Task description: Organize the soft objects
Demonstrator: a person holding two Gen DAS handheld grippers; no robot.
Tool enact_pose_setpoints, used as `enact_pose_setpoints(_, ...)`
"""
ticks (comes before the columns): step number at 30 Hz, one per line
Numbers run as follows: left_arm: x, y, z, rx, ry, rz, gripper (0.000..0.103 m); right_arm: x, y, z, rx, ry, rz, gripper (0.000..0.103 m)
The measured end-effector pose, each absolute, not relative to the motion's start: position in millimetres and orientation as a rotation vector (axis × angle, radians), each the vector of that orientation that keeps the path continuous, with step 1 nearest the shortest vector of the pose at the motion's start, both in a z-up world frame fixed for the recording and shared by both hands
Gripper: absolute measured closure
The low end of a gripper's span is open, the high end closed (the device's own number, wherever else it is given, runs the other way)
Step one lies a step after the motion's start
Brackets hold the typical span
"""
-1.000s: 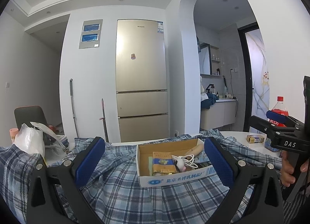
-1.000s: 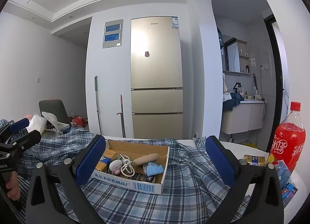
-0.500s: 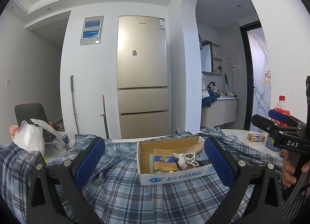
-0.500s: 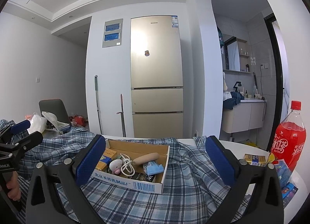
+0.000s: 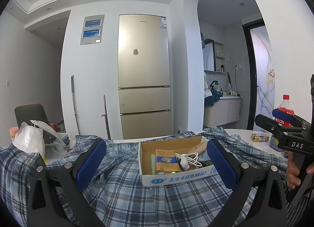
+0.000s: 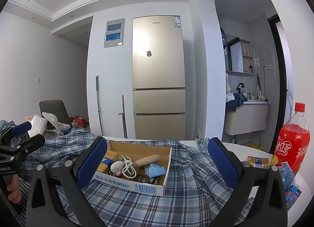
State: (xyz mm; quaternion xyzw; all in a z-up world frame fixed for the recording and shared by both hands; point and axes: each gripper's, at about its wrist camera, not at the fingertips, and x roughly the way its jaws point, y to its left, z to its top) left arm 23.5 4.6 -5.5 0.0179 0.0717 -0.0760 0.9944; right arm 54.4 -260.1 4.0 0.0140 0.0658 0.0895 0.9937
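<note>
Both tongs stand wide and empty. The left tongs (image 5: 157,165) and the right tongs (image 6: 157,165) each point over the plaid shirt (image 5: 127,191), which lies spread and rumpled across the tabletop (image 5: 241,136), directly below and ahead of both sets of pads.

A cardboard box (image 5: 176,178) sits on the shirt, between the fingers of each tongs as viewed. It holds a white cable (image 6: 128,167), a small plush toy (image 6: 116,168), a wooden handle (image 6: 148,160) and several packets.

Handling, as judged: the shirt is light, limp and non-fragile. It will drape and fold under its own weight, so one grip point will not control it. Take hold at an edge or a raised fold, one tongs to each side. The box pins the cloth, so dragging the shirt risks tipping the box.

A red bottle (image 6: 292,144) stands to the right of the right tongs.

Collar, sleeves and hem cannot be identified. The near cloth is cut off behind the tongs bodies. The tabletop under the shirt is hidden.
</note>
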Motion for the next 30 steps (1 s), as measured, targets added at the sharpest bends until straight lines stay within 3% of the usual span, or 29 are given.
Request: enact_pose_setpoints(30,23.5,4.2,-4.7,0.041,0.148,-0.160,0.000,54.8,-260.5,4.1,0.031,0.134,0.180,0.000)
